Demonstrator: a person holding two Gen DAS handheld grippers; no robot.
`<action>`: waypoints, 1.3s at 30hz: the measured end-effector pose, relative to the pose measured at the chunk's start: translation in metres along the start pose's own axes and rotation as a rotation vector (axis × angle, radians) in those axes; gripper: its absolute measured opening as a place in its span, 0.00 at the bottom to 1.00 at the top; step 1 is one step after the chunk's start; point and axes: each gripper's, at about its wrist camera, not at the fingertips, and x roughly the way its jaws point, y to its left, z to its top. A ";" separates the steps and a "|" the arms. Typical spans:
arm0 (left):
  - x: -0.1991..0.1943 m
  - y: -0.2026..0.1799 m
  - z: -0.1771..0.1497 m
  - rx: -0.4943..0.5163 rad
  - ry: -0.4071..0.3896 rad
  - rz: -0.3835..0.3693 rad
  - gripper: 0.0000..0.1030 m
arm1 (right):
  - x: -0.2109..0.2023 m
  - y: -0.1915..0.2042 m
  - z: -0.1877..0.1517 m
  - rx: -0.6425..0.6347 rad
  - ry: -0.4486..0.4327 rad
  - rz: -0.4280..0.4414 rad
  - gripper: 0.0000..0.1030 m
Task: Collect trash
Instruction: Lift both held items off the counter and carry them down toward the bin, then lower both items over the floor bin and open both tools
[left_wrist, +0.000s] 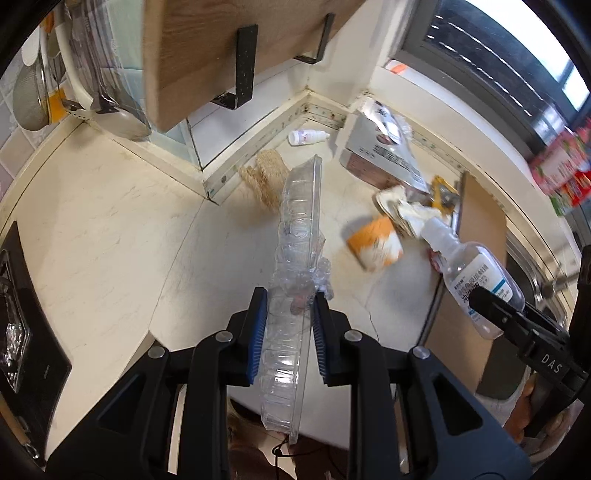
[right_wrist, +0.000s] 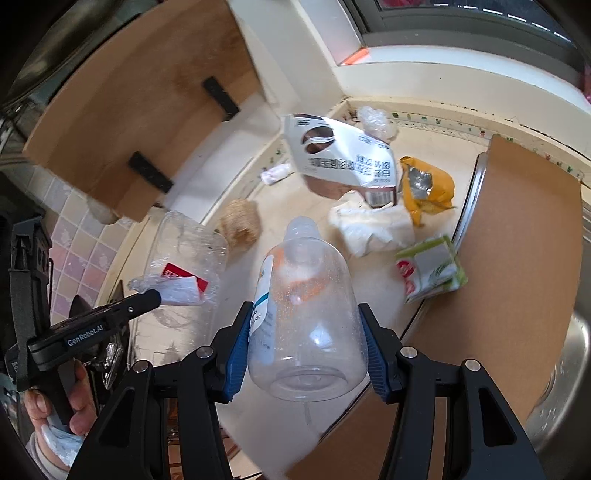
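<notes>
My left gripper (left_wrist: 289, 299) is shut on a crushed clear plastic tray (left_wrist: 295, 236), held edge-up above the pale counter (left_wrist: 110, 221); the same tray (right_wrist: 184, 254) appears at the left of the right wrist view, pinched by the left gripper (right_wrist: 155, 295). My right gripper (right_wrist: 303, 314) is shut on a clear plastic bottle (right_wrist: 306, 314) with a white and blue label, neck pointing away. From the left wrist view that bottle (left_wrist: 476, 273) hangs at the right in the right gripper (left_wrist: 480, 299). Loose trash lies on the counter beyond both.
On the counter lie an orange paper cup (left_wrist: 375, 243), crumpled tissue (right_wrist: 373, 225), a grey-white pouch (right_wrist: 343, 155), a yellow wrapper (right_wrist: 428, 188), a green-red packet (right_wrist: 432, 269), a small white bottle (left_wrist: 306, 136) and a loofah (left_wrist: 266, 177). A brown board (right_wrist: 517, 258) covers the sink; a wooden shelf (left_wrist: 229, 55) overhangs.
</notes>
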 end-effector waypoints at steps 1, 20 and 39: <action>-0.005 0.002 -0.006 0.011 -0.001 -0.012 0.20 | -0.005 0.006 -0.007 -0.002 -0.006 -0.002 0.52; -0.057 0.057 -0.179 0.279 0.087 -0.166 0.20 | -0.063 0.126 -0.246 0.100 -0.038 -0.080 0.52; 0.026 0.098 -0.286 0.294 0.277 -0.149 0.20 | 0.028 0.128 -0.406 0.145 0.244 -0.151 0.52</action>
